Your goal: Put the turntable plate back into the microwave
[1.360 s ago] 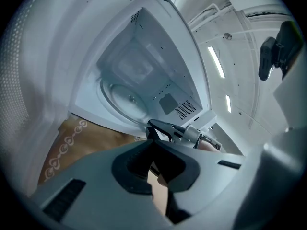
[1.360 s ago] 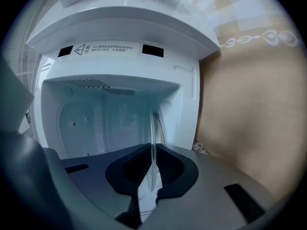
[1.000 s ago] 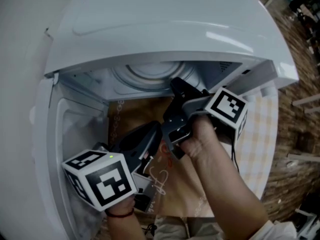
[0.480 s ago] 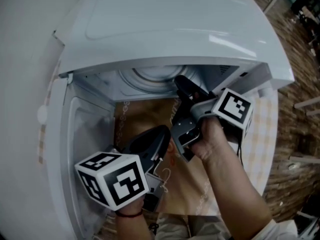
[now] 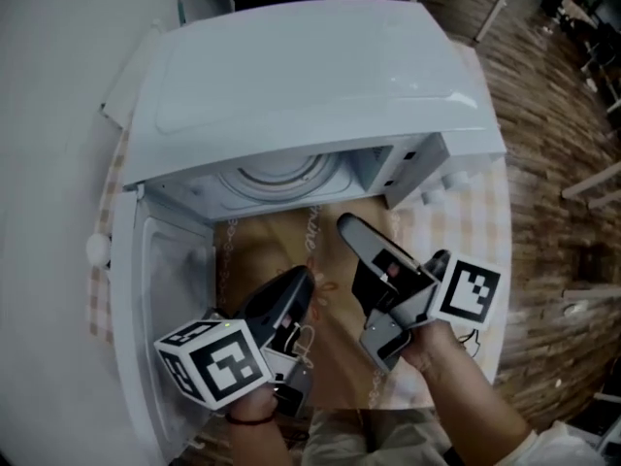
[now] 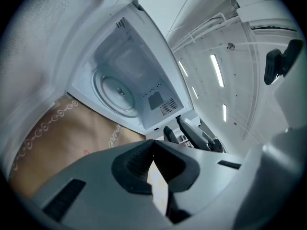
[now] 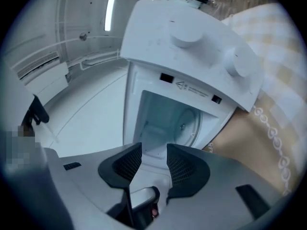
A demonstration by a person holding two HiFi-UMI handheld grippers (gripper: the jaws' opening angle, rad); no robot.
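Right gripper [image 7: 154, 153], just-opened and empty, in front of turntable plate [image 7: 188, 121] inside microwave [image 7: 158, 32].

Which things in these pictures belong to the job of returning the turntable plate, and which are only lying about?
Job: white microwave oven with open door; round glass turntable plate, already inside it; left tool, shut; right tool, jaws just opened, nothing between them.
Lying about: brown table mat with lace edge; yellow-checked tablecloth; wooden floor.
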